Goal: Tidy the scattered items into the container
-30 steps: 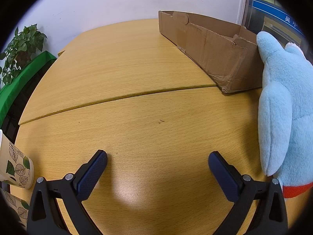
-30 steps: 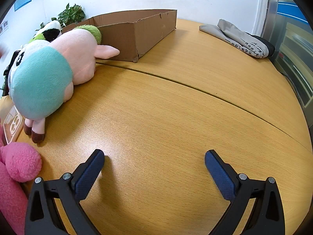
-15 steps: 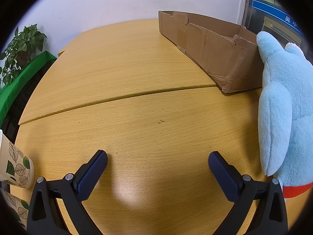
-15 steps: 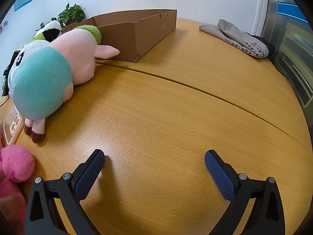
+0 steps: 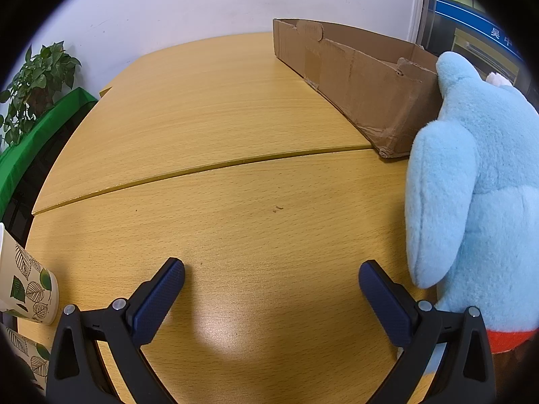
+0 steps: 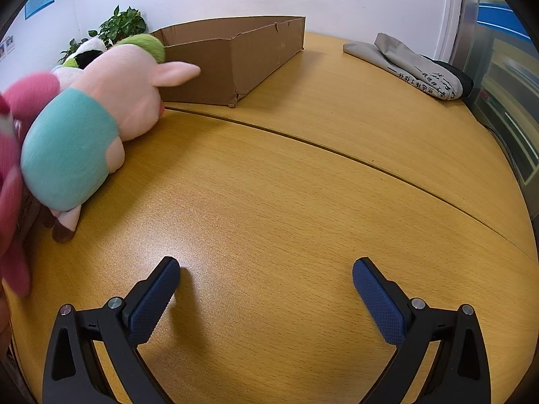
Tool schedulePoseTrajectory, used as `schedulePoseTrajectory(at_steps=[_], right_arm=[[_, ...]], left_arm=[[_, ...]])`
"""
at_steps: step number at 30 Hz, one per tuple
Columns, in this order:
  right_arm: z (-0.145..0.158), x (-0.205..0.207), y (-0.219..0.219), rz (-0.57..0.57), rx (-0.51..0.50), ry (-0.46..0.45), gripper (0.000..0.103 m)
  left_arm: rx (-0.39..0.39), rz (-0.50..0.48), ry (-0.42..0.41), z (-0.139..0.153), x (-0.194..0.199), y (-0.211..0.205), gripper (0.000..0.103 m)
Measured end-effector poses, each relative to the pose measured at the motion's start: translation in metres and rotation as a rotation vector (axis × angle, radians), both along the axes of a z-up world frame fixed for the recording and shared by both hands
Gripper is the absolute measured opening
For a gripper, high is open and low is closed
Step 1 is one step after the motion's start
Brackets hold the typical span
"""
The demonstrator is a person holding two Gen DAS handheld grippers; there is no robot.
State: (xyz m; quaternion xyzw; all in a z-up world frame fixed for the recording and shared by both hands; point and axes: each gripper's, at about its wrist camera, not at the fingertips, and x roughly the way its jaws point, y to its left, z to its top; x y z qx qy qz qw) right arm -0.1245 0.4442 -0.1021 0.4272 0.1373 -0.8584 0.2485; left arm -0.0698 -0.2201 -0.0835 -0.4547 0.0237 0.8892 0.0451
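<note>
White characters stand on a blue sign (image 5: 498, 35) at the far right of the left view, cut off by the edge. Black characters run along a grey folded cloth (image 6: 417, 67) on the surface, too small to read.

My left claw (image 5: 271, 276) has two black plastic arms with triangular cut-outs, each ending in a dark blue pad with a fine knurled texture. I see two round silver screws on each arm, near the pad. My right claw (image 6: 266, 274) looks the same: black framed arms, blue textured pads (image 6: 153, 303), paired silver screw heads. I see no cables or markings on either.
</note>
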Motion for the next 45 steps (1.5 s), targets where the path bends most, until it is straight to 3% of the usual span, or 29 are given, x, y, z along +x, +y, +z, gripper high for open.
schedulePoseTrajectory(at_steps=[45], right_arm=[[-0.0014, 0.0021, 0.0011, 0.037, -0.001, 0.0, 0.103]], left_arm=[[-0.001, -0.001, 0.0, -0.0004, -0.0002, -0.0001, 0.103]])
